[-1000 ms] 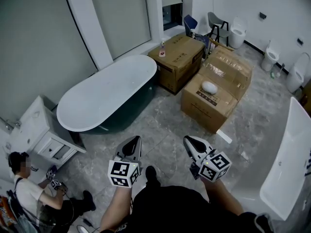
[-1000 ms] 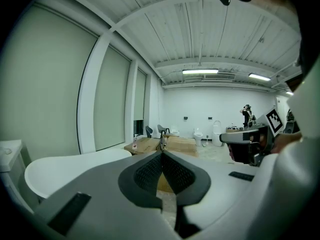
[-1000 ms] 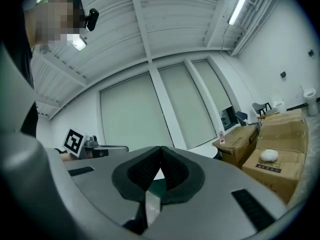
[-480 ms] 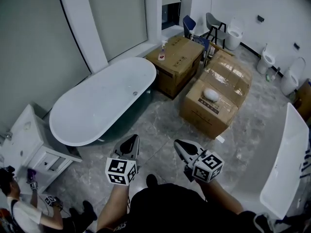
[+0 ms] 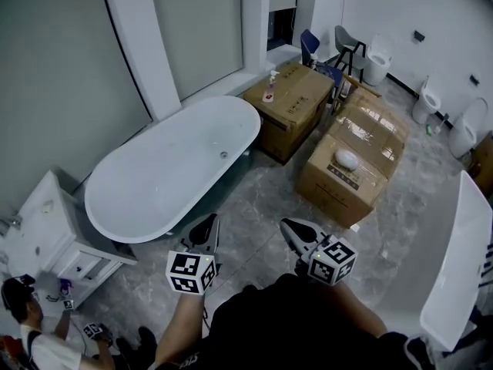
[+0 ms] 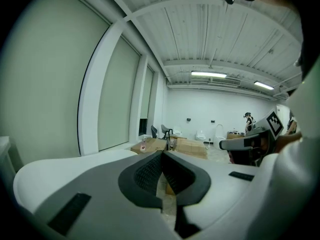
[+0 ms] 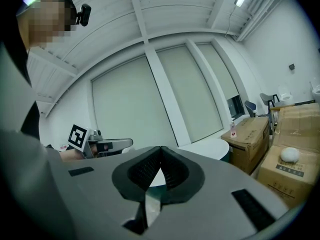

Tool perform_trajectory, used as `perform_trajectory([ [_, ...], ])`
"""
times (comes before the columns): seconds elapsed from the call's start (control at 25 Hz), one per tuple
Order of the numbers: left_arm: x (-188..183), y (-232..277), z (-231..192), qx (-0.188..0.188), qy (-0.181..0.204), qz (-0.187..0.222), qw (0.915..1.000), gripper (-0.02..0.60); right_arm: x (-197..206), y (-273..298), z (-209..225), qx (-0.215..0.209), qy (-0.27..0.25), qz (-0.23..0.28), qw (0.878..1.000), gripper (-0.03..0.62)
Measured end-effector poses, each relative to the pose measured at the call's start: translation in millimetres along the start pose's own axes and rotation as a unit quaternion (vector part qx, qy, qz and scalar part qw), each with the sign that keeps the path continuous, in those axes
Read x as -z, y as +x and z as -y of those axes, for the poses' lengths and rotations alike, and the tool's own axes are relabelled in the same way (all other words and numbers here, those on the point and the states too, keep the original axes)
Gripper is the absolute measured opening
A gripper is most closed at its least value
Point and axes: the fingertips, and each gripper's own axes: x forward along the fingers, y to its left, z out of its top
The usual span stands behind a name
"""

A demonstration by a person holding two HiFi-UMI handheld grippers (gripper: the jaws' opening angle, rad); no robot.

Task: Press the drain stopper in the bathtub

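A white oval bathtub [image 5: 173,168] with a dark outer shell stands on the grey floor by the window wall. A small round drain stopper [image 5: 224,154] shows on its bottom, toward the right end. My left gripper [image 5: 209,223] is held over the floor just in front of the tub's near rim, jaws shut with nothing in them. My right gripper [image 5: 290,227] is to its right, also shut and empty. In the left gripper view the jaws [image 6: 161,154] meet tip to tip; the right gripper view shows the tub's end [image 7: 210,147] beyond the shut jaws [image 7: 161,149].
Large cardboard boxes [image 5: 356,160] stand right of the tub, one with a bottle [image 5: 270,81] on top. A white cabinet [image 5: 54,226] sits at the left, with a person [image 5: 38,322] crouched beside it. A second white tub [image 5: 460,276] lies at the far right; toilets [image 5: 425,102] and chairs [image 5: 345,46] line the back.
The view has moved closer to the bathtub, and the drain stopper has come into sight. Both grippers stay shut and side by side. The person at the left has shifted lower in the frame.
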Motion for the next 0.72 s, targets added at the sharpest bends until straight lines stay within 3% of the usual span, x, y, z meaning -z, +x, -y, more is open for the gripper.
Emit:
perform_trajectory([
  [0.36,4.2,56.2,-32.2,-0.012,-0.004,-0.024,0.9996,0.011,-6.7,59.9,48.2,-0.017,0.018,-0.014,1.0,0.014],
  [0.72,-29.1,164.1,-77.7,-0.049,0.007,-0.036,0.9981,0.011,-57.6,154.7,154.0,-0.054,0.009,-0.029,0.998,0.014],
])
